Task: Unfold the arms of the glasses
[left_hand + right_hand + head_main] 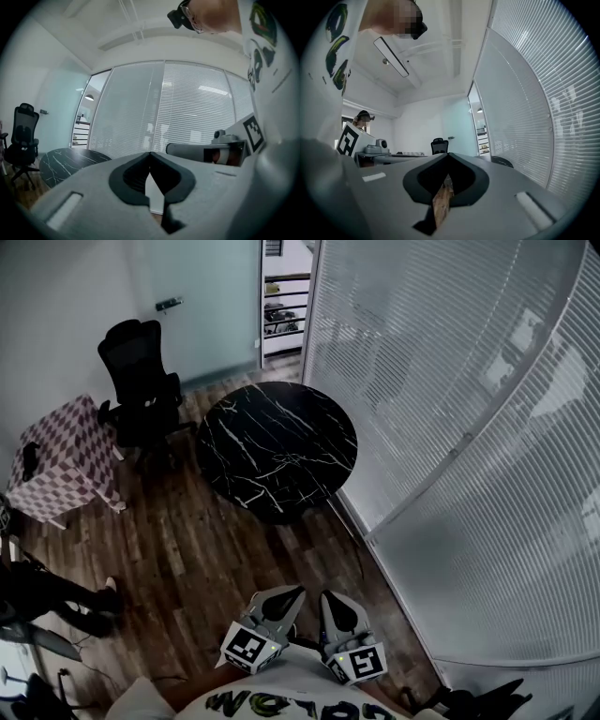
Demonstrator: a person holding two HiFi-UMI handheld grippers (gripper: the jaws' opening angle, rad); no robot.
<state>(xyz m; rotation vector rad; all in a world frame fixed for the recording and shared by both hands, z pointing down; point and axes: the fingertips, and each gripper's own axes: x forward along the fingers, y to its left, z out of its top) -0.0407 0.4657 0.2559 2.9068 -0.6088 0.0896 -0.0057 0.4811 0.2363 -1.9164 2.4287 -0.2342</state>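
No glasses show in any view. Both grippers are held low and close to the person's chest at the bottom of the head view, pointing level out into the room. My left gripper [296, 592] is shut with nothing in it, and in its own view the jaw tips [150, 153] meet in front of the blinds. My right gripper [329, 597] is just beside it, also shut and empty. In the right gripper view its tips [449, 154] meet, with only a sliver of wooden floor showing through the slot behind them.
A round black marble table [277, 446] stands ahead on the wooden floor. A black office chair [141, 381] and a small table with a checkered cloth [66, 460] stand at the left. A curved wall of white blinds [450, 427] runs along the right. Another person's legs [56, 601] are at the left edge.
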